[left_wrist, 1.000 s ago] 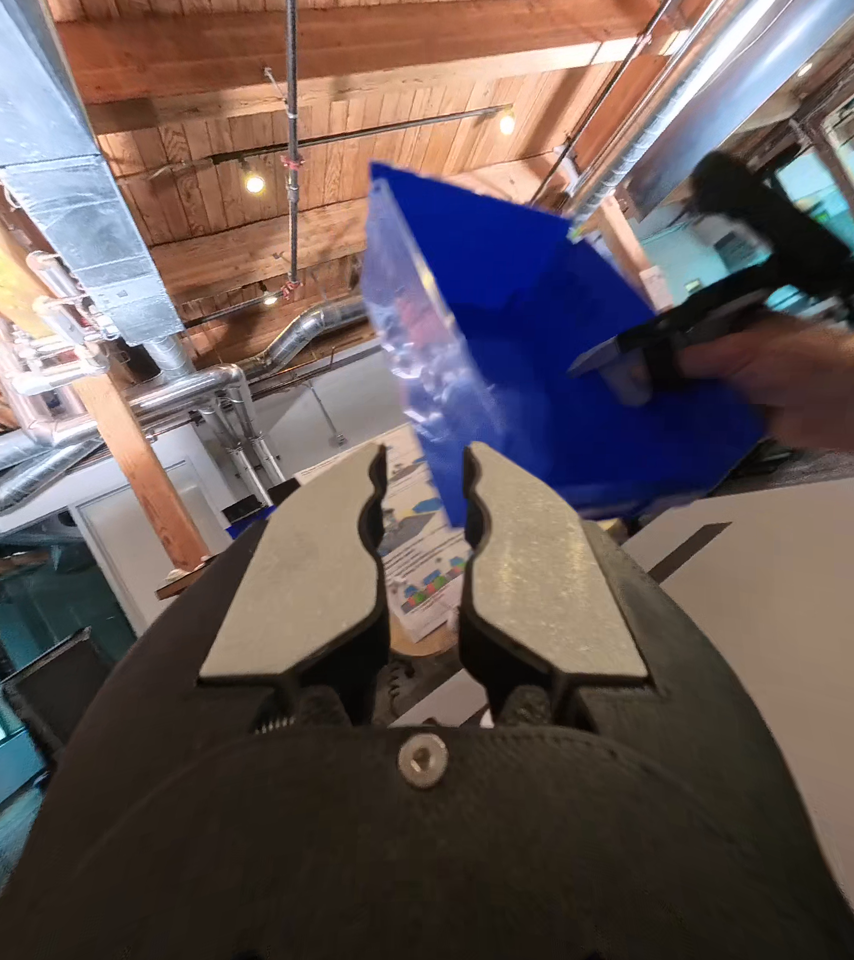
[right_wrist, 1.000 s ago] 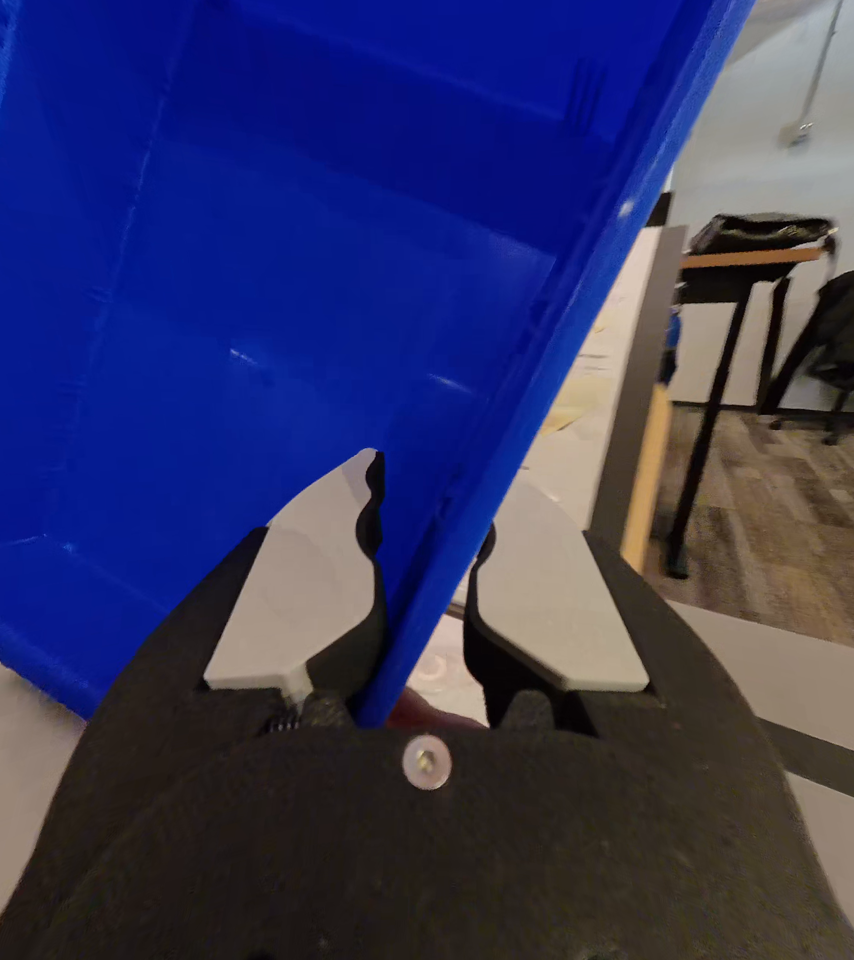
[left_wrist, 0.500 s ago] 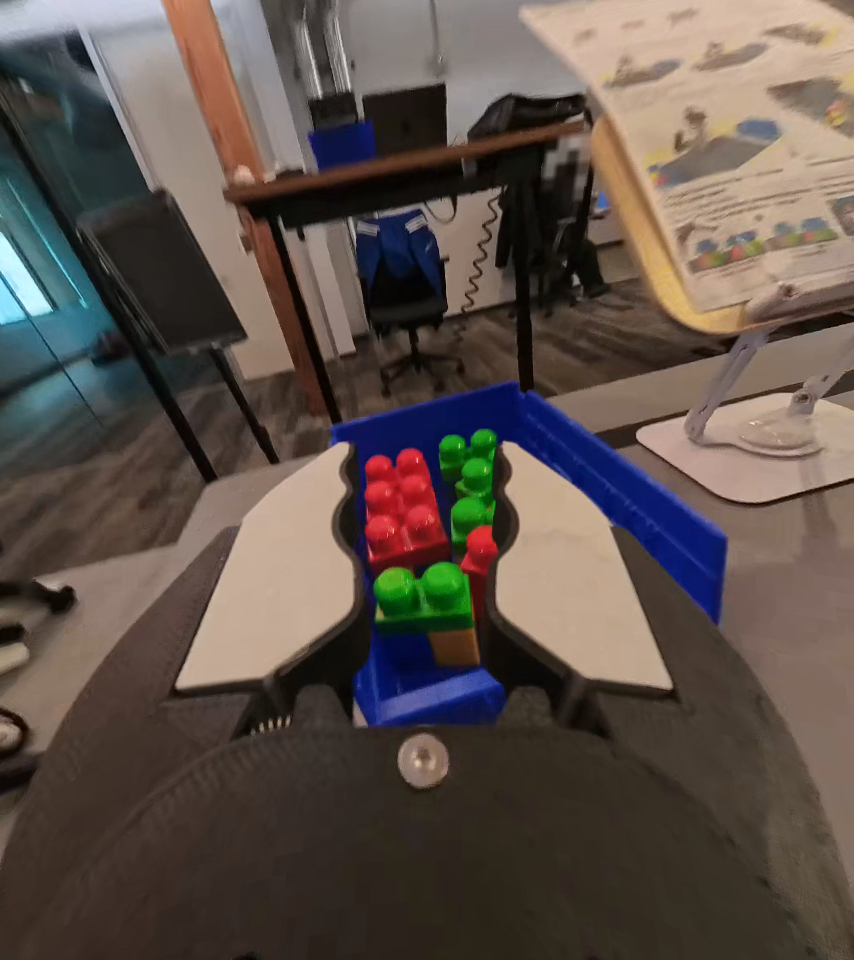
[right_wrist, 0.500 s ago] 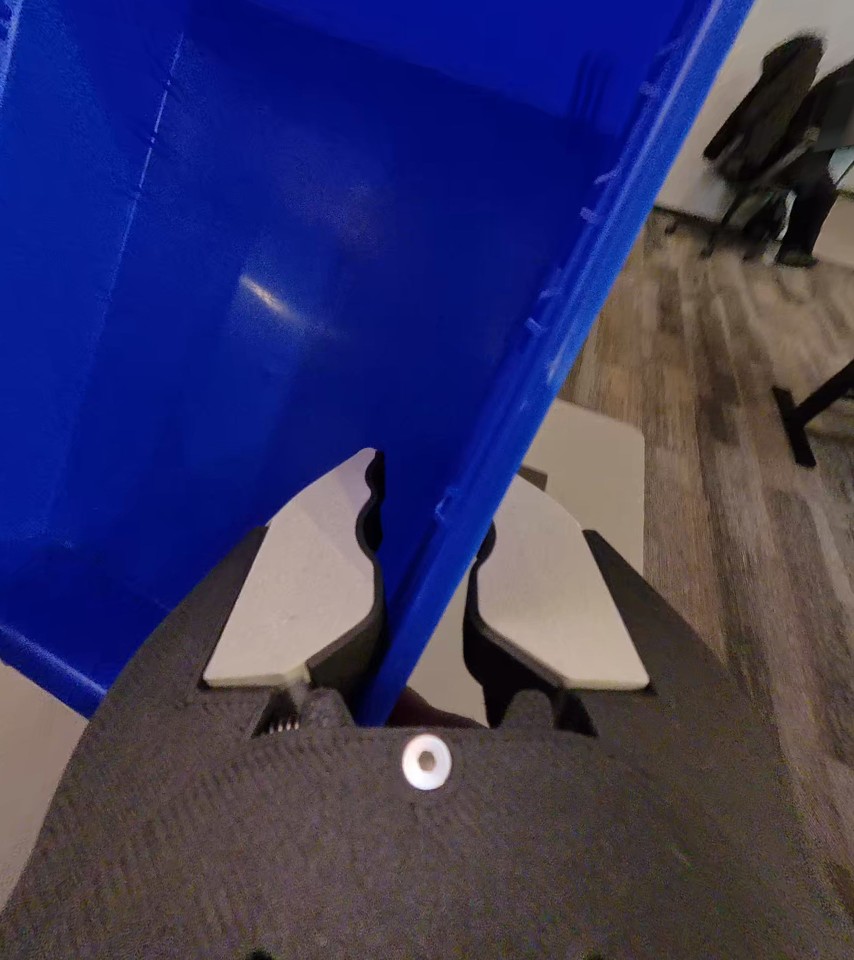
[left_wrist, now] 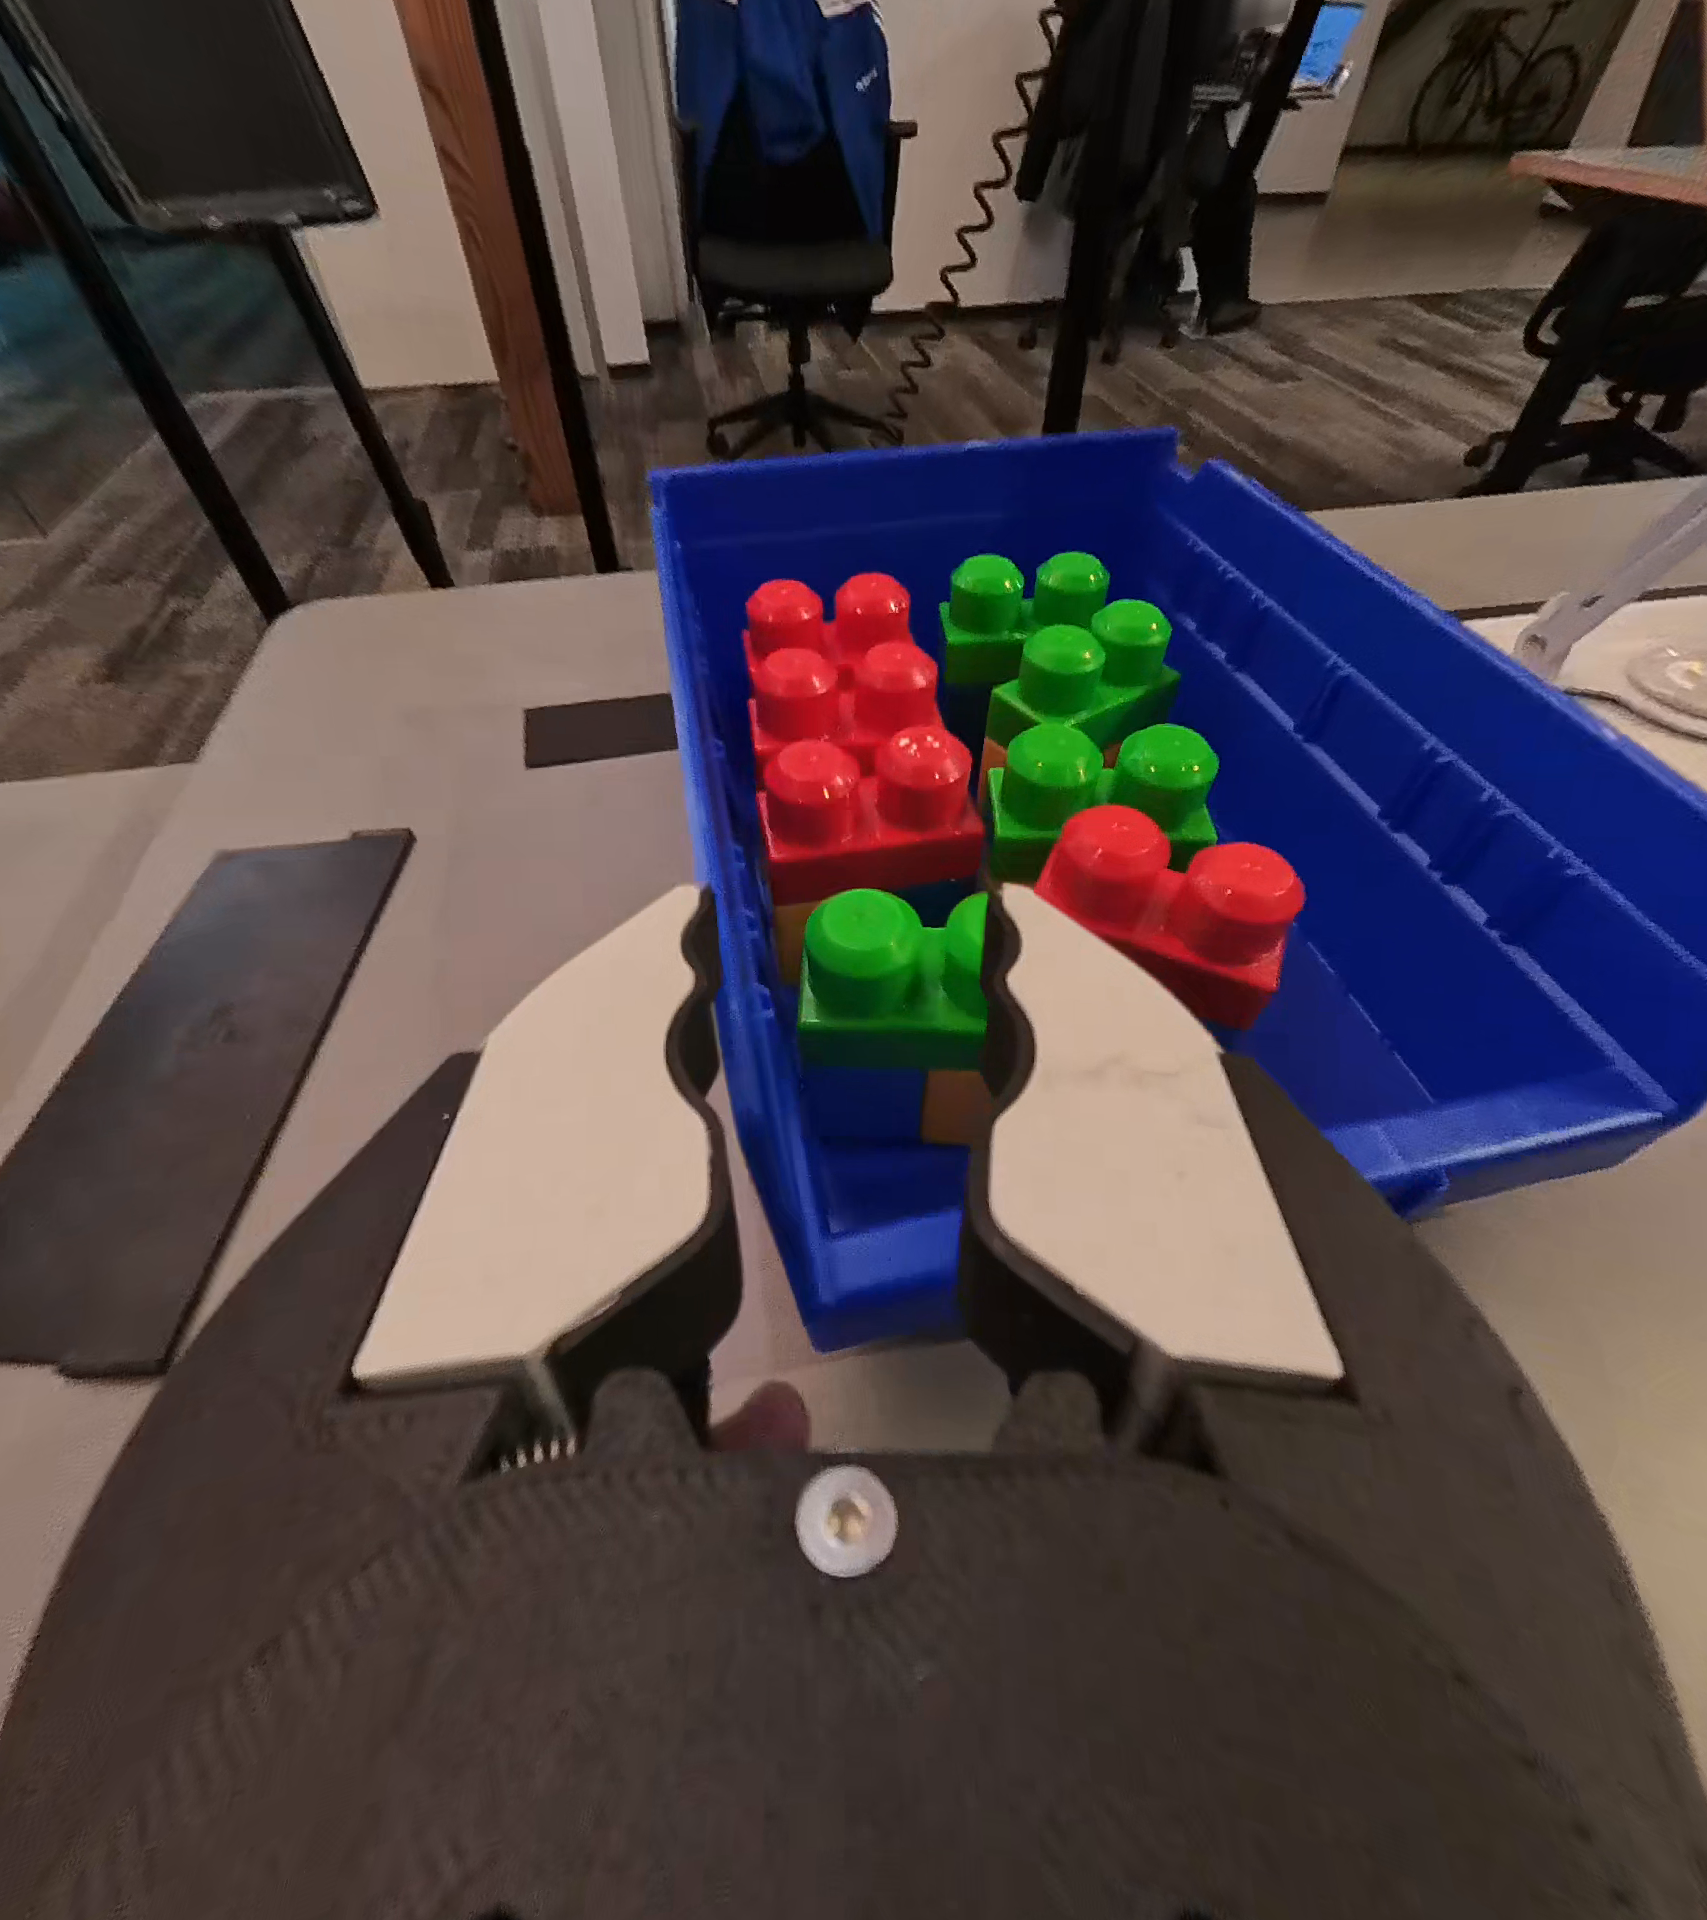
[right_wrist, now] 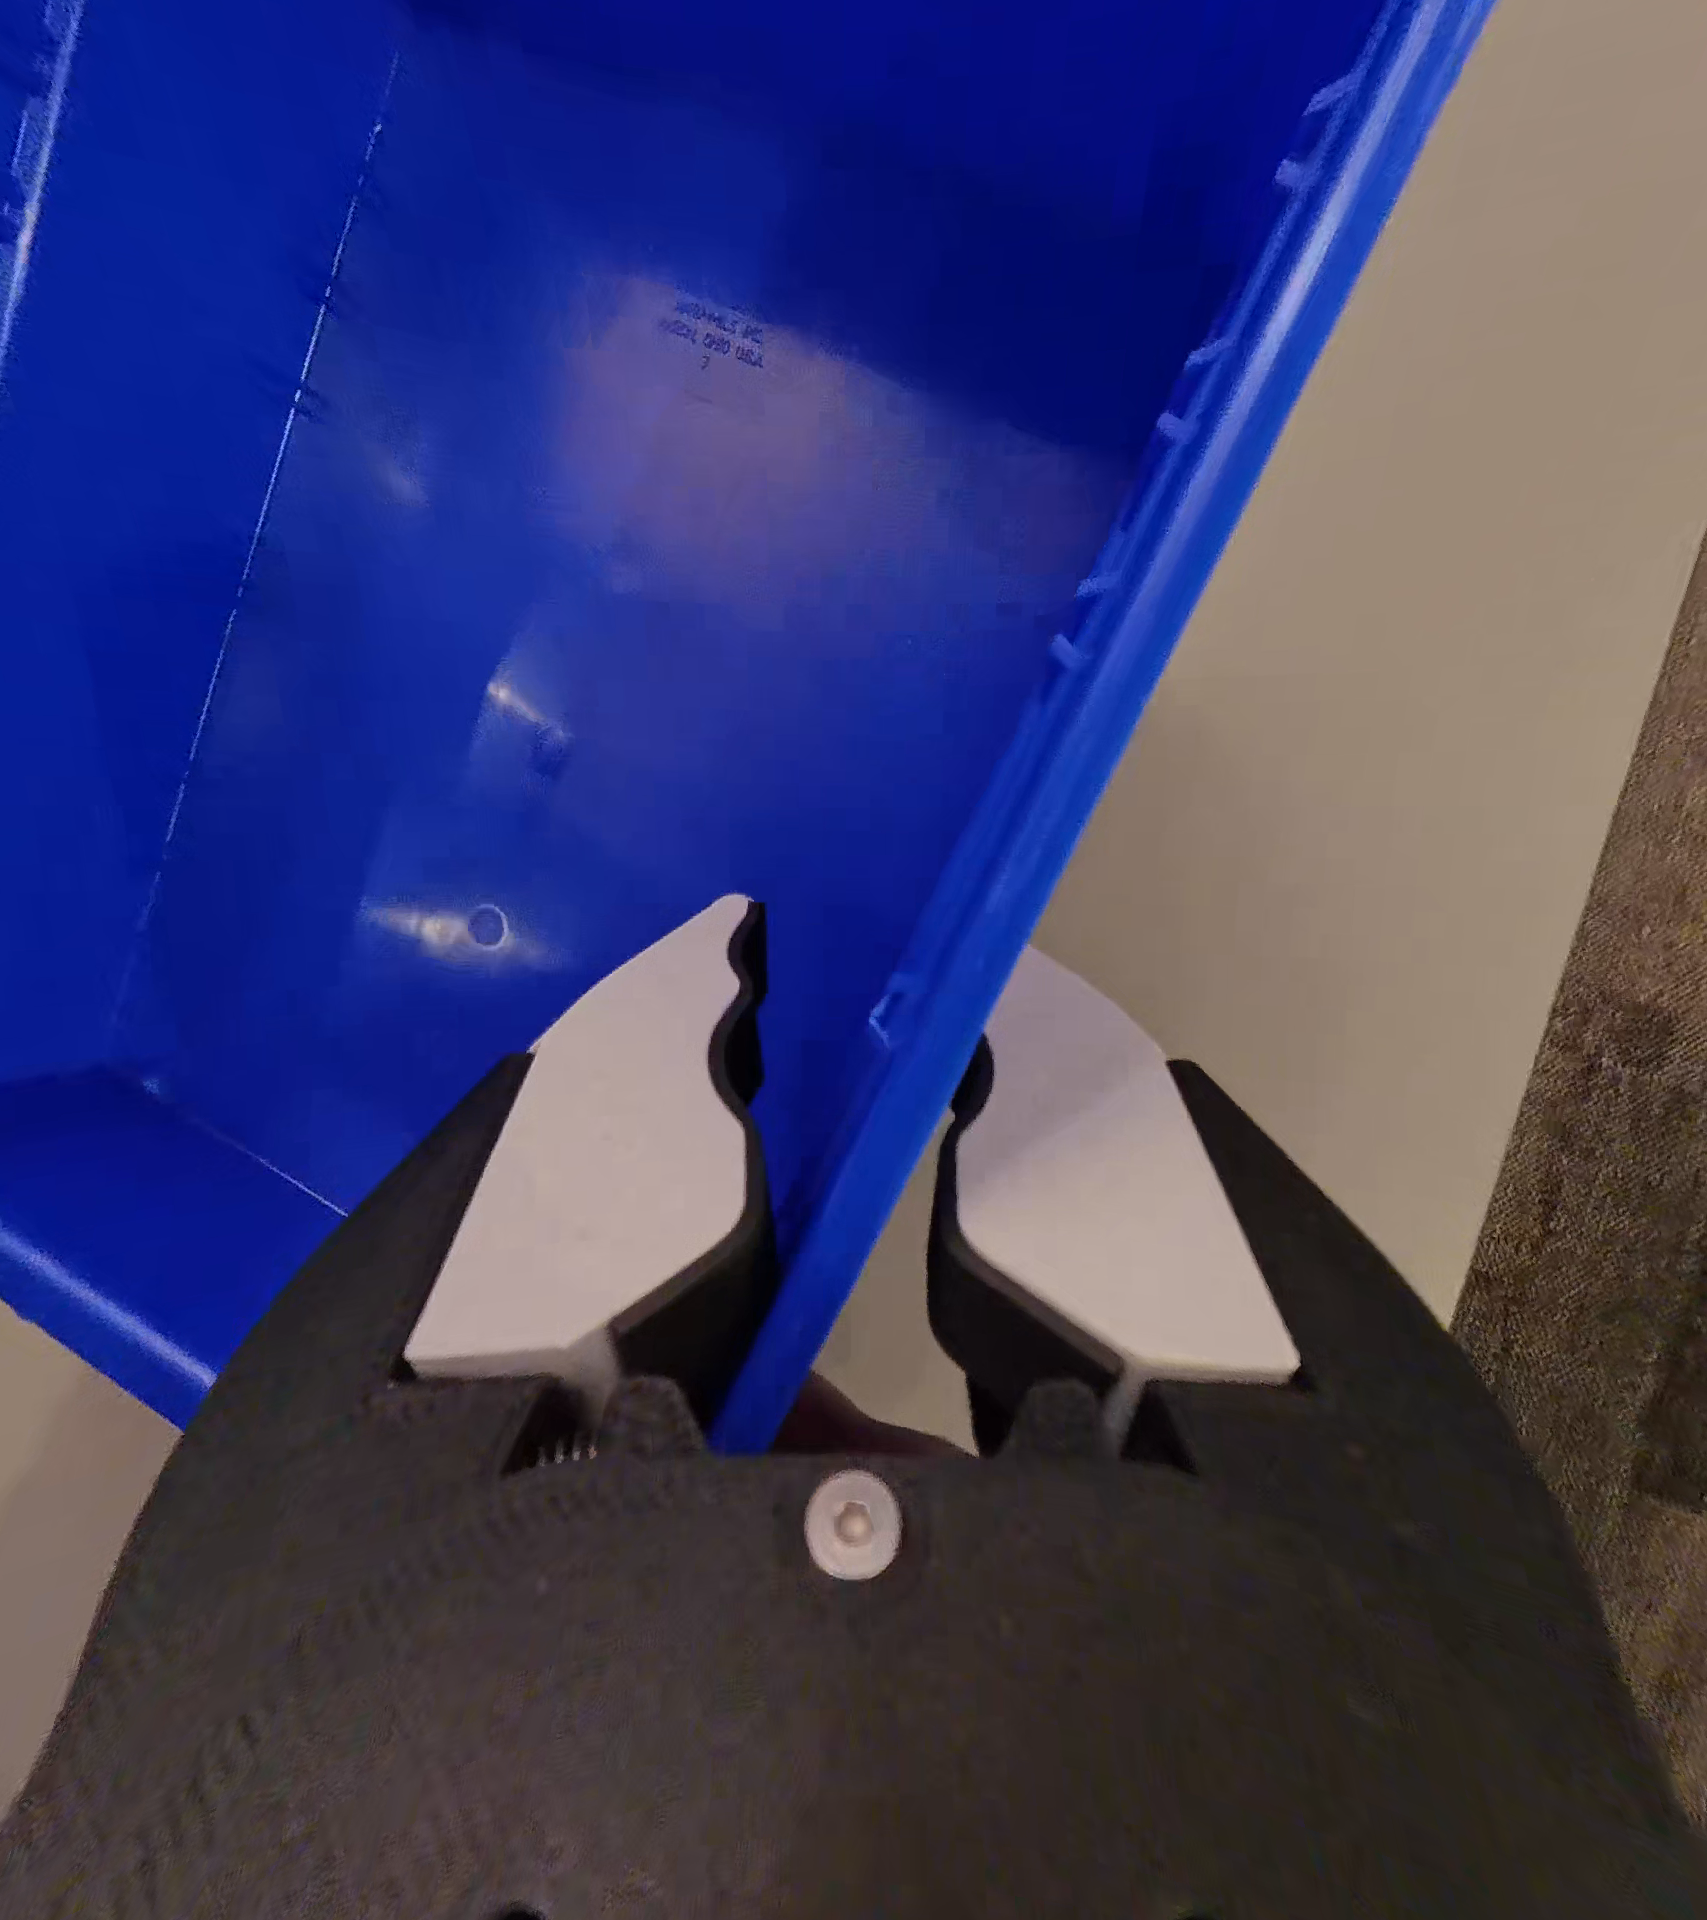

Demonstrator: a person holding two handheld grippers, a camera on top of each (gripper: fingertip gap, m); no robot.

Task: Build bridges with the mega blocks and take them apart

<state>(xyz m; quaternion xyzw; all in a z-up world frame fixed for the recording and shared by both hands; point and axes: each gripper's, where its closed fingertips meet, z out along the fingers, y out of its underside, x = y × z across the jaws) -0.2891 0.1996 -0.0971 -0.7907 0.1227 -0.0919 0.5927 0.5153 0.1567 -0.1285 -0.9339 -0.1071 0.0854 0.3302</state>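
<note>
Item: blue bin [left_wrist: 1451, 831] on the table [left_wrist: 413, 675], with red and green mega blocks [left_wrist: 859, 748] stacked inside. Left gripper [left_wrist: 844, 935] is being held apart, straddling the bin's near wall, clamping nothing; blocks are likely being toppled if it is driven lower. Right gripper [right_wrist: 864, 997] is being kept clamped on an empty bin's [right_wrist: 516, 520] wall, tilted; slipping is being risked.

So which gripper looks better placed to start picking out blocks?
Probably the left gripper: open, empty, at the block-filled bin near a green block. The right gripper is clamped on an empty blue bin.
</note>
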